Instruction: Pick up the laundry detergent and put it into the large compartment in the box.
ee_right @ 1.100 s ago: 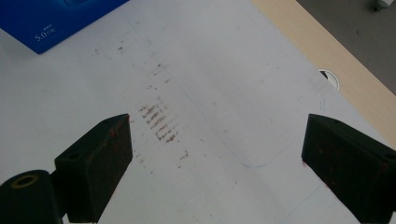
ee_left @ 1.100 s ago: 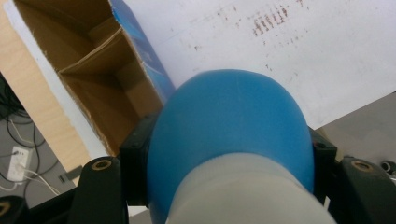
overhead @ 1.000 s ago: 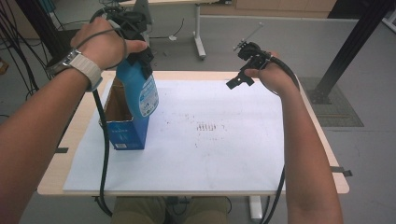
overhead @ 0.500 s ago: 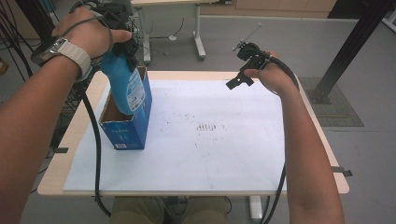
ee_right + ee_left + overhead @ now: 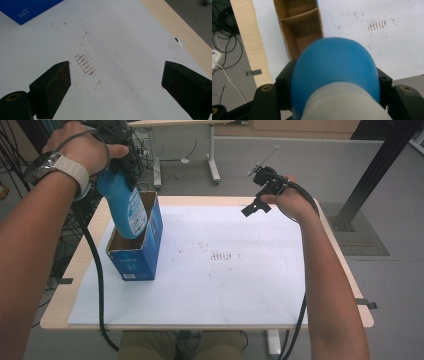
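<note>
A blue bottle [image 5: 124,205] hangs nearly upright with its base in the open top of a blue cardboard box [image 5: 137,257] at the table's left. My left gripper [image 5: 122,157] is shut on the bottle's upper part. In the left gripper view the bottle [image 5: 337,72] bulges between the jaws, white near the camera, and below it lies the brown inside of the box [image 5: 299,27] with a divider. My right gripper [image 5: 254,207] hovers open over the far right of the white sheet, its jaws wide apart and nothing between them [image 5: 116,77].
A white sheet [image 5: 225,285] covers most of the wooden table [image 5: 345,270], with brown smudges [image 5: 220,256] near its middle. A cable hole [image 5: 179,42] sits by the table's edge. Cables [image 5: 222,50] lie on the floor at the left. A black post [image 5: 370,175] stands beyond the right corner.
My left gripper has carried the bottle left and away from me, turning it from tilted to nearly upright, so its base now sits over the box opening. The right gripper has stayed put.
</note>
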